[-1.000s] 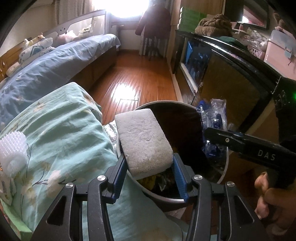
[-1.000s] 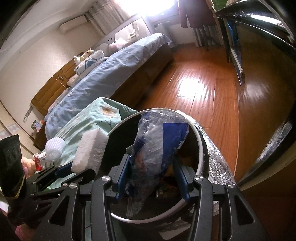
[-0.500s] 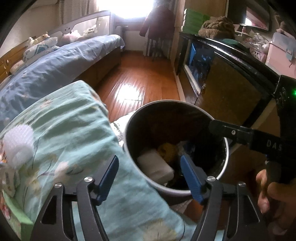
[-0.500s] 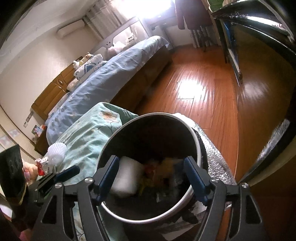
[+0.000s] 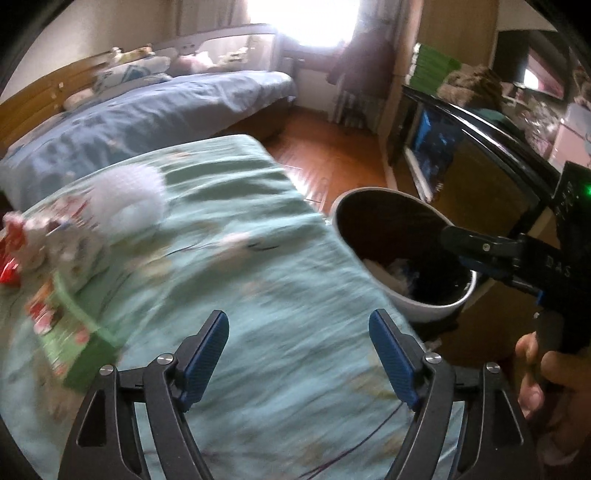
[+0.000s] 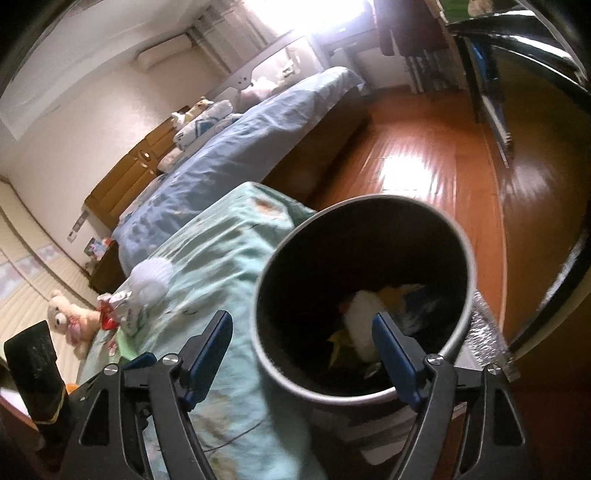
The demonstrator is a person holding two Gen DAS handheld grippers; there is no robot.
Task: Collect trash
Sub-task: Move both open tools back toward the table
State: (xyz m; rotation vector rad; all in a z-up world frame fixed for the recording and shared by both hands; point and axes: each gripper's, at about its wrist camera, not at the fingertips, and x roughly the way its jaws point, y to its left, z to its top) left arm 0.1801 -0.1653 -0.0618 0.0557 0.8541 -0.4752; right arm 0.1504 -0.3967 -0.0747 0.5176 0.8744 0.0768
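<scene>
Left wrist view: left gripper [image 5: 298,357], jaws just opened wide and empty, over the green quilt [image 5: 236,258] – next it must reach the wrappers [image 5: 33,236]. Right wrist view: right gripper [image 6: 303,360], likewise gaping – trash lies in the bin [image 6: 369,397]

Bedroom with glossy orange-brown plank floor [image 6: 436,155] catching a bright patch of window glare. Overexposed window [image 5: 314,22] at the far end. Long bed under a pale blue quilt [image 5: 147,114], backed by a brown wooden headboard [image 6: 125,177]. Cream walls, with a white wall-mounted air conditioner [image 6: 162,55] high up. Along the right side, a dark glass-fronted cabinet [image 5: 461,147].
</scene>
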